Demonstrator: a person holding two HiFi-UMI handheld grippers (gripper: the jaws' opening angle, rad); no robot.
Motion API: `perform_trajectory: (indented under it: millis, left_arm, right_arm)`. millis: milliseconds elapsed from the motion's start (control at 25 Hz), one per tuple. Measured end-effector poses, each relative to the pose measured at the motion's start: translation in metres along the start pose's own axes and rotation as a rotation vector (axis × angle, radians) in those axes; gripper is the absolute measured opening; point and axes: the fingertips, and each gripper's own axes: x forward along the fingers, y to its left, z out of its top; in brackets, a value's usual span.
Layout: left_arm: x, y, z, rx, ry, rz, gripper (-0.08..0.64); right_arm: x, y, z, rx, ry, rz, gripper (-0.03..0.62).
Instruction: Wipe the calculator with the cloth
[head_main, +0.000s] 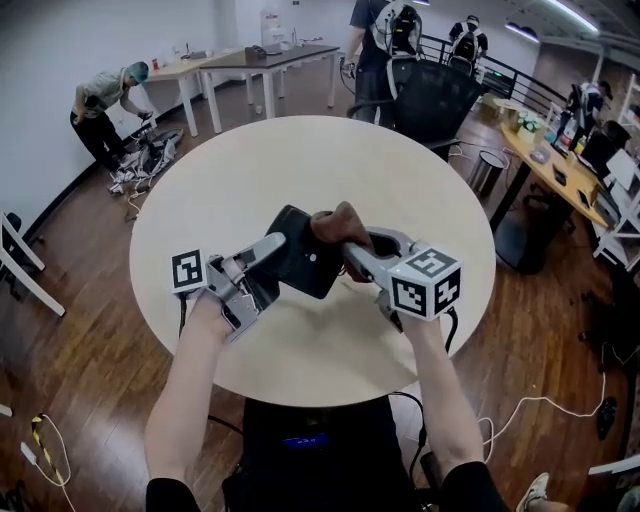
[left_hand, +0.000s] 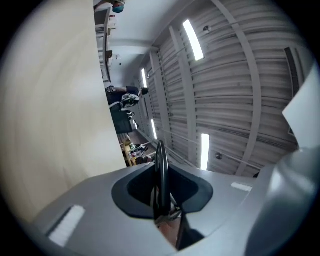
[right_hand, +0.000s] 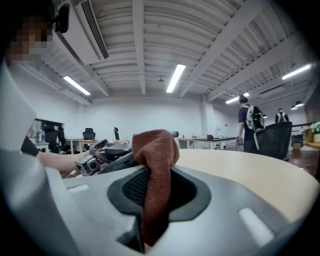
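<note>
Held up over the round table is the black calculator, tilted, with its dark back toward me. My left gripper is shut on its lower left edge. In the left gripper view the calculator stands edge-on between the jaws of that gripper. My right gripper is shut on a brown cloth, which touches the calculator's upper right corner. In the right gripper view the cloth hangs bunched between the jaws of that gripper, and the left gripper shows beyond it at the left.
A black mesh office chair stands at the table's far edge. Beyond it are desks and standing people. One person bends over gear on the floor at far left. Cables lie on the wooden floor.
</note>
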Motion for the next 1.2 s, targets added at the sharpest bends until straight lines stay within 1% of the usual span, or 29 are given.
perform_trajectory:
  millis: [80,160,200,240,280,360,480,560,640,720,800,840,920,1000,1080,1200]
  left_arm:
    - [0.004,0.013,-0.001,-0.009,0.03,0.05,0.075]
    - [0.005,0.022,0.003,-0.019,0.016,0.072,0.09]
    - [0.006,0.024,0.006,-0.014,0.0,0.072,0.111]
    - [0.008,0.024,0.009,0.007,-0.014,0.067,0.163]
    - [0.01,0.023,0.009,0.046,-0.022,0.063,0.219]
    - [0.017,0.017,0.004,0.169,-0.013,0.059,0.326]
    - [0.025,0.007,-0.011,0.385,0.025,0.069,0.427]
    - [0.028,0.003,-0.015,0.53,0.059,0.094,0.469]
    - [0.031,0.006,-0.022,0.655,0.114,0.145,0.47]
    - [0.036,0.013,-0.036,0.784,0.197,0.212,0.469]
    - [0.043,0.02,-0.049,0.888,0.267,0.271,0.468]
    - [0.045,0.022,-0.052,0.922,0.286,0.295,0.461]
    - [0.045,0.028,-0.053,0.985,0.312,0.353,0.41]
    - [0.042,0.034,-0.051,1.036,0.333,0.409,0.324]
    - [0.04,0.036,-0.05,1.06,0.336,0.427,0.322]
    - [0.042,0.035,-0.052,1.082,0.332,0.422,0.316]
  right_arm:
    - [0.014,0.014,-0.017,-0.016,0.066,0.033,0.084]
    - [0.027,0.016,-0.038,0.012,0.129,0.031,0.084]
    - [0.032,0.015,-0.047,0.044,0.148,0.032,0.084]
    - [0.037,0.013,-0.053,0.079,0.159,0.035,0.084]
    - [0.04,0.011,-0.057,0.109,0.162,0.038,0.084]
    - [0.043,0.009,-0.059,0.139,0.156,0.034,0.084]
    - [0.046,0.008,-0.054,0.162,0.14,0.027,0.084]
    - [0.049,0.009,-0.051,0.175,0.124,0.023,0.084]
    - [0.05,0.008,-0.049,0.192,0.103,0.028,0.084]
    - [0.046,0.006,-0.049,0.212,0.081,0.044,0.084]
    - [0.037,0.002,-0.048,0.23,0.065,0.065,0.084]
    - [0.033,-0.001,-0.047,0.239,0.06,0.075,0.084]
    - [0.029,-0.005,-0.045,0.253,0.052,0.085,0.084]
    - [0.029,-0.007,-0.044,0.259,0.045,0.083,0.084]
    - [0.029,-0.006,-0.044,0.267,0.038,0.083,0.084]
    - [0.024,-0.011,-0.044,0.268,0.036,0.078,0.084]
